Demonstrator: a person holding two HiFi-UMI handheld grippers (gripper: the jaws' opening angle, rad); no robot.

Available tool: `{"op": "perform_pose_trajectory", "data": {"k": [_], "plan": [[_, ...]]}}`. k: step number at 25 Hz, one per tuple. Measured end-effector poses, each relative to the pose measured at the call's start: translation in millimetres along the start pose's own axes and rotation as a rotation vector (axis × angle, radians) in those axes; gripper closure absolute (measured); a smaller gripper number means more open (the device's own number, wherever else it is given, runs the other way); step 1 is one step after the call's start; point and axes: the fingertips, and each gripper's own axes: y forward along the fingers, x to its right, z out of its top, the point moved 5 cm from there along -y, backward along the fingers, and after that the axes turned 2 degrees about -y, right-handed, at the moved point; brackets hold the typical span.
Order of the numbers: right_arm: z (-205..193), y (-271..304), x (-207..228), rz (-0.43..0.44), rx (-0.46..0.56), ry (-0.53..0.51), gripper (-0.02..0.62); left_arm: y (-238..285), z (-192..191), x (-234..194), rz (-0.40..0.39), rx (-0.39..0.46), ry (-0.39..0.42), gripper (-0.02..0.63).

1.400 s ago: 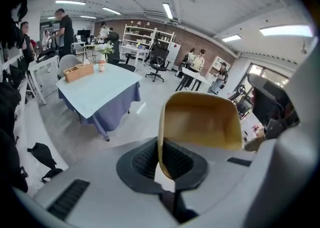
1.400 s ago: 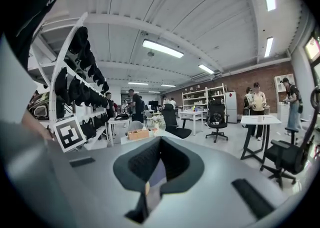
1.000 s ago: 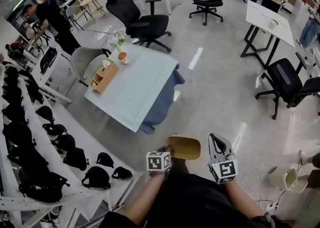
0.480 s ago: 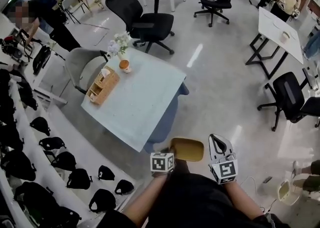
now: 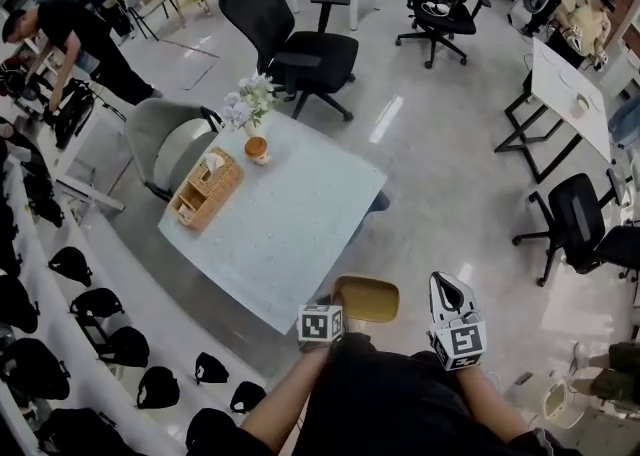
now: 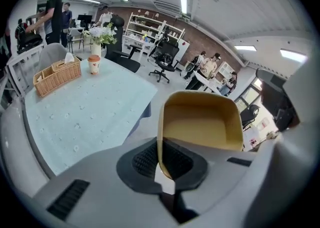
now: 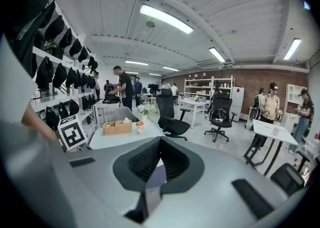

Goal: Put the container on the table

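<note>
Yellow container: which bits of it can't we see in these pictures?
- Head view: the container's near left corner sits behind the left gripper.
- Left gripper view: the gripper's own grey body covers the container's lower edge.
- Both of those views: its underside faces away from the camera.
- Right gripper view: the container does not show at all.

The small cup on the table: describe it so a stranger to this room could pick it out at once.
Find the pale blue square table in the middle of the office floor. Near its far corner stand a woven wicker basket, a vase of white flowers and, between them, the small orange-brown cup. It is the only round orange thing there.
</note>
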Motion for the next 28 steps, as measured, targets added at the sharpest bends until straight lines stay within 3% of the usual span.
{"op": "perform_pose_trajectory", "data": {"k": [4,11,18,28], "plan": [[9,21,0,0.009,-0.001,0.011,0.597,-2,23,-21,0.018,0.029,-0.011,0.597],[16,58,-1,0.084,0.007,0.040,0.597,-3,23,-48,0.092,0.038,-0.109,0.597],[45,142,2,0.269,0.054,-0.034,0.597,0,43,-71,0.191,0.101,-0.283,0.597],[107,281,33,0.557,0.107,-0.147,0.597,17,112,-69,0.323,0.163,-0.531,0.597]]}}
